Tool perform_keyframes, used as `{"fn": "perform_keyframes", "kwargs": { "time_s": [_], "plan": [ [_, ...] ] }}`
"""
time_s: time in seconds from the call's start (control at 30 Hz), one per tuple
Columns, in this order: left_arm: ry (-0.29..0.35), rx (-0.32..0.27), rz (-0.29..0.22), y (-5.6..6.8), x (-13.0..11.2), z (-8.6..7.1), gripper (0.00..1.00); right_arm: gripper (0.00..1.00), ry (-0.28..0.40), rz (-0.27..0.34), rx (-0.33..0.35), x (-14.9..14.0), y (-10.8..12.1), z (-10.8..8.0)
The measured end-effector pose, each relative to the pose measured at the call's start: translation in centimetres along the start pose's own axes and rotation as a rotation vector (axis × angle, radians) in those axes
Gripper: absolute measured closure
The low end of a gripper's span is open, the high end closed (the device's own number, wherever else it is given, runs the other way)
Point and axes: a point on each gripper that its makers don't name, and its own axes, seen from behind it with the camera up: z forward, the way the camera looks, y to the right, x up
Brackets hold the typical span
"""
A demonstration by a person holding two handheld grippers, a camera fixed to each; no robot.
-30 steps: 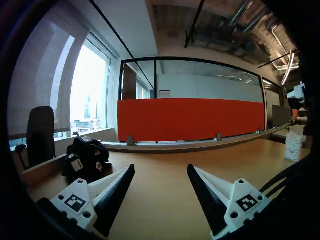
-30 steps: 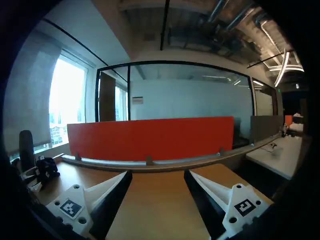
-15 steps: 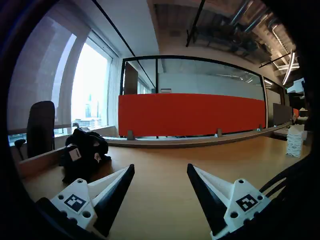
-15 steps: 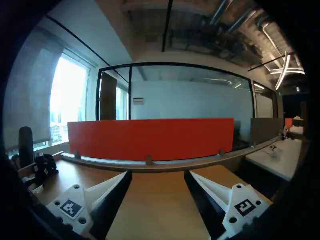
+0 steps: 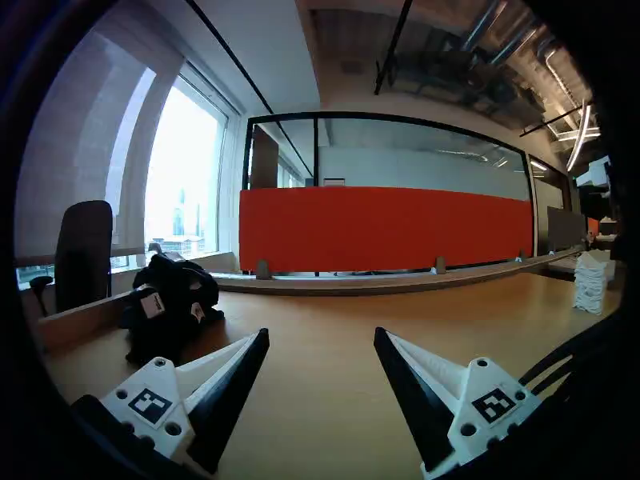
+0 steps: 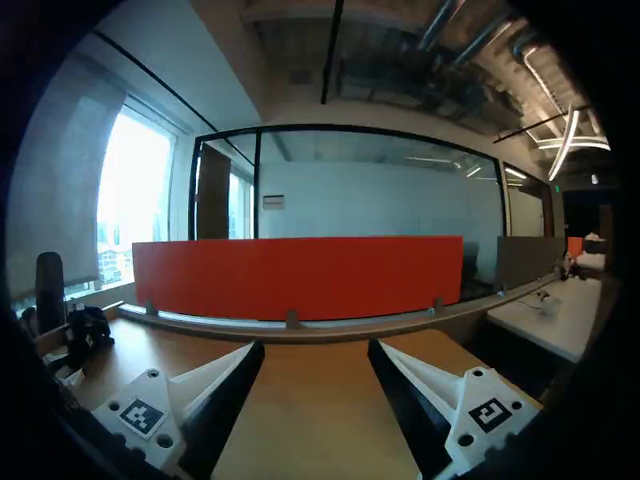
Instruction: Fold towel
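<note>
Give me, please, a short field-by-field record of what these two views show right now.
surface: wooden desk
left gripper: jaws open, nothing between them, above the desk
right gripper: jaws open, nothing between them, above the desk
far edge of desk: orange divider panel
left side: black bundle with white tags on the desk; office chair beyond it
right side: white stack, possibly folded cloth, too small to tell

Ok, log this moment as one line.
left gripper: open, empty | right gripper: open, empty | white stack: on desk, untouched | black bundle: on desk
</note>
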Motion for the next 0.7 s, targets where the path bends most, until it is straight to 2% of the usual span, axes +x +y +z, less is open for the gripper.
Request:
{"fn": "perform_keyframes", "kwargs": {
  "time_s": [0.37,0.7],
  "plan": [
    [0.0,-0.001,0.003,0.1,0.0,0.0,0.02,0.0,0.014,-0.018,0.003,0.6,-0.1,0.0],
    [-0.001,-0.001,0.004,0.1,0.0,0.0,0.02,0.0,0.027,-0.07,-0.028,0.3,1.4,0.6]
  ]
}}
